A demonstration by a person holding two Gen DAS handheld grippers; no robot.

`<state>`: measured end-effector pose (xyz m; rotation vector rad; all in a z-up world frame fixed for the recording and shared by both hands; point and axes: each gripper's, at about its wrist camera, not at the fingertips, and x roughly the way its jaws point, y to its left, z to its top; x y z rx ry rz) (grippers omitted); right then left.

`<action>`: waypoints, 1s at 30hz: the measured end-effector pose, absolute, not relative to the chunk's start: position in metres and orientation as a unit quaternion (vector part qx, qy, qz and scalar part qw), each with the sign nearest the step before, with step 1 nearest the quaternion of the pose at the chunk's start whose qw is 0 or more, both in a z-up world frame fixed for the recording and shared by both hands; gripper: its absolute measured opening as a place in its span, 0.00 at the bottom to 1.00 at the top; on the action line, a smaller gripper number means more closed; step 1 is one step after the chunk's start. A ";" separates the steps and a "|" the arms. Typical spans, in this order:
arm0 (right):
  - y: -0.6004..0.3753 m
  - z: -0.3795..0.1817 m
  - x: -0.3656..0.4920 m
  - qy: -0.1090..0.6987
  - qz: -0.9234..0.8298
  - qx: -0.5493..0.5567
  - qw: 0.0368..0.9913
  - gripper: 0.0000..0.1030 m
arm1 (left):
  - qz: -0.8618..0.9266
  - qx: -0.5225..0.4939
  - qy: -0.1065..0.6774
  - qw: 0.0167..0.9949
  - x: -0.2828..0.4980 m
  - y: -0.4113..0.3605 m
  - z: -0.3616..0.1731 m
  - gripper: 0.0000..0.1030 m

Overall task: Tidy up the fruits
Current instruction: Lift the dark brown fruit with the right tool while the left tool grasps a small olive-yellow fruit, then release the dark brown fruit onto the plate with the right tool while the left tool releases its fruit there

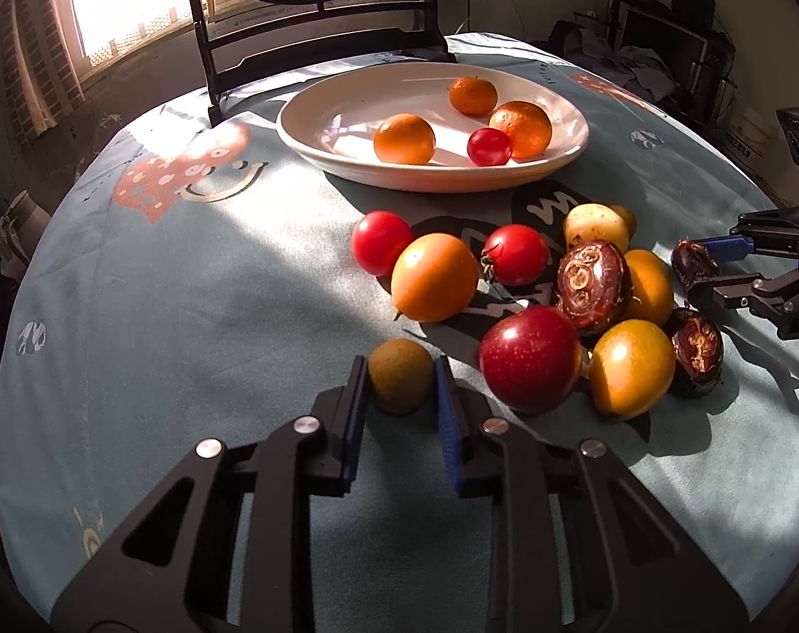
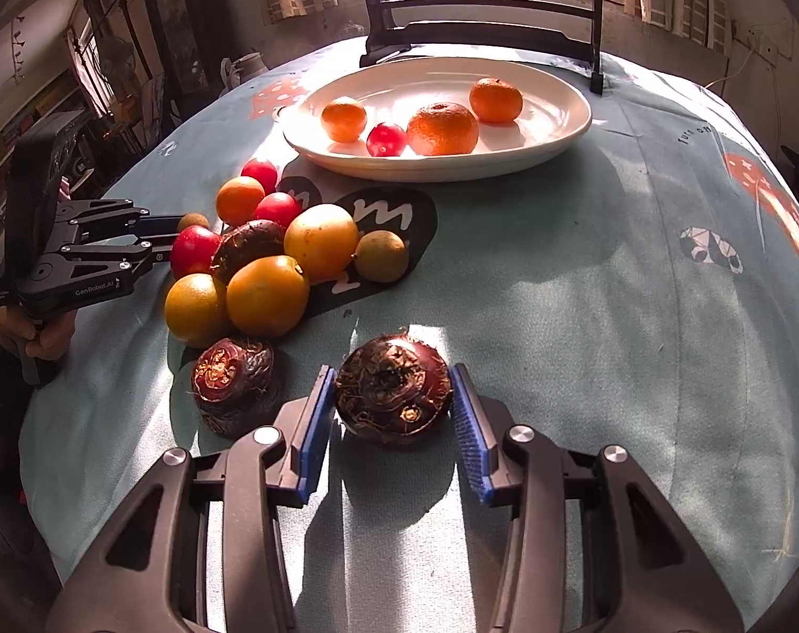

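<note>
A white oval plate (image 1: 315,142) (image 2: 558,142) at the back of the table holds three mandarins (image 1: 405,138) and one small red fruit (image 1: 488,146). A heap of red, orange and yellow fruits (image 1: 434,277) (image 2: 266,295) and dark brown water chestnuts (image 1: 592,279) lies in front of it. My left gripper (image 1: 400,377) has its blue pads on both sides of a small brown-green longan (image 1: 399,375) on the cloth. My right gripper (image 2: 391,401) straddles a dark water chestnut (image 2: 391,395), small gaps showing at both pads. A second chestnut (image 2: 233,382) lies to its left.
The round table has a pale blue printed cloth (image 1: 188,316). A dark wooden stand (image 1: 315,37) with a round painted screen stands behind the plate. Cluttered shelves and a bright window surround the table.
</note>
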<state>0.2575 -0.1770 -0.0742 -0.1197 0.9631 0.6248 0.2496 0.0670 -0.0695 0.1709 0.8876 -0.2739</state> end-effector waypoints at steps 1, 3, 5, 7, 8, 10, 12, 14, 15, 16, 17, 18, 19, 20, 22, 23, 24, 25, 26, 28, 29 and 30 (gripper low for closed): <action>-0.181 -0.074 0.260 0.460 0.300 -0.039 0.835 0.43 | -0.132 0.080 0.426 0.892 0.248 0.068 -0.068 0.24; -0.188 -0.073 0.264 0.465 0.312 -0.006 0.828 0.43 | -0.132 0.073 0.416 0.897 0.242 0.070 -0.063 0.24; -0.191 -0.070 0.264 0.459 0.325 0.015 0.827 0.43 | -0.137 0.053 0.405 0.903 0.236 0.075 -0.056 0.24; -0.193 -0.064 0.264 0.447 0.346 0.040 0.824 0.43 | -0.147 0.024 0.394 0.907 0.232 0.080 -0.048 0.24; -0.194 -0.062 0.265 0.441 0.357 0.056 0.821 0.43 | -0.155 0.011 0.389 0.908 0.231 0.081 -0.044 0.24; -0.197 -0.056 0.270 0.428 0.371 0.096 0.818 0.43 | -0.169 -0.010 0.380 0.909 0.235 0.080 -0.034 0.24; -0.200 -0.049 0.281 0.417 0.370 0.136 0.819 0.43 | -0.178 -0.023 0.373 0.910 0.243 0.074 -0.022 0.24; -0.201 -0.040 0.292 0.397 0.354 0.156 0.832 0.43 | -0.173 -0.025 0.365 0.915 0.259 0.066 -0.009 0.24; -0.200 -0.035 0.300 0.387 0.342 0.162 0.841 0.43 | -0.171 -0.025 0.361 0.916 0.269 0.062 -0.003 0.24; -0.199 -0.031 0.308 0.379 0.332 0.168 0.847 0.43 | -0.167 -0.029 0.360 0.917 0.281 0.060 0.001 0.24; -0.198 -0.028 0.316 0.370 0.321 0.169 0.855 0.43 | -0.160 -0.031 0.362 0.918 0.293 0.057 0.004 0.24; -0.196 -0.026 0.324 0.363 0.305 0.165 0.864 0.43 | -0.152 -0.032 0.363 0.919 0.306 0.056 0.006 0.24; -0.194 -0.026 0.334 0.362 0.291 0.162 0.871 0.43 | -0.143 -0.033 0.365 0.919 0.319 0.054 0.007 0.24; -0.191 -0.027 0.343 0.363 0.279 0.158 0.875 0.43 | -0.134 -0.032 0.370 0.919 0.332 0.053 0.006 0.24; -0.190 -0.032 0.361 0.363 0.257 0.158 0.882 0.43 | -0.117 -0.034 0.386 0.914 0.360 0.053 0.000 0.24; -0.188 -0.034 0.370 0.363 0.253 0.158 0.883 0.43 | -0.113 -0.036 0.394 0.911 0.373 0.054 -0.003 0.24; -0.189 -0.037 0.378 0.365 0.247 0.160 0.883 0.43 | -0.110 -0.038 0.403 0.908 0.384 0.055 -0.007 0.24; -0.188 -0.040 0.384 0.366 0.247 0.162 0.882 0.43 | -0.103 -0.036 0.408 0.907 0.394 0.055 -0.010 0.24; -0.186 -0.042 0.388 0.367 0.248 0.160 0.882 0.43 | -0.096 -0.032 0.412 0.906 0.401 0.055 -0.013 0.24; -0.181 -0.047 0.395 0.371 0.243 0.148 0.884 0.43 | -0.088 -0.030 0.419 0.903 0.415 0.055 -0.017 0.24; -0.180 -0.048 0.398 0.373 0.245 0.146 0.883 0.43 | -0.085 -0.030 0.422 0.902 0.421 0.056 -0.020 0.24; -0.178 -0.050 0.401 0.374 0.247 0.146 0.882 0.43 | -0.080 -0.031 0.426 0.900 0.426 0.056 -0.022 0.25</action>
